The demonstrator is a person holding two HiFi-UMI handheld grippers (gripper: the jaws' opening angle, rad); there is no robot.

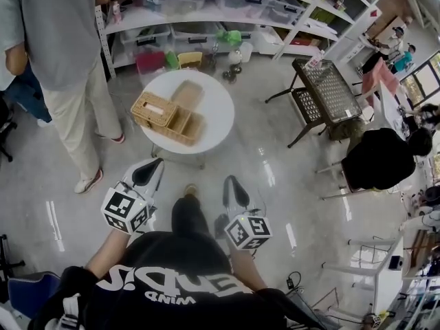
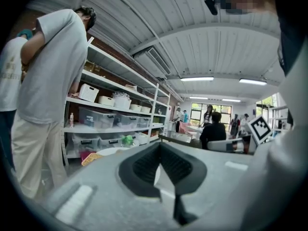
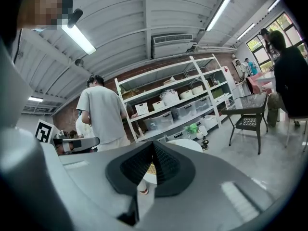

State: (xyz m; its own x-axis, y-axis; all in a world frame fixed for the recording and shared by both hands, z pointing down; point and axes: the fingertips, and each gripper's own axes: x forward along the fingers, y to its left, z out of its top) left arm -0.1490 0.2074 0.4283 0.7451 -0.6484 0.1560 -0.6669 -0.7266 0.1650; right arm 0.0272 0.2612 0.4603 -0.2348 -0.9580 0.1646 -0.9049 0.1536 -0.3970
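**Both tongs pressed together, wicker basket out ahead on the counter**

Far left, a standing person (image 1: 62, 53) in grey and beige, cut off at the shoulders in the head view. Next over, the left tongs (image 1: 152, 166): tips meeting, nothing pinched. In the left gripper view only an orange corner of the wicker basket (image 1: 168, 112) peeks over the tongs' grey body. The basket sits on the round white counter (image 1: 218, 112), well apart from both tongs, and what lies in its compartments is hard to make out. Behind it run shelves (image 1: 206, 19) of clear bins. The right tongs (image 1: 232, 183) are closed tip to tip and empty; the right gripper view shows just a sliver of basket through the gap below the tips. Further right stands a black mesh chair (image 1: 323, 91), then a seated person (image 1: 381, 158) in black.
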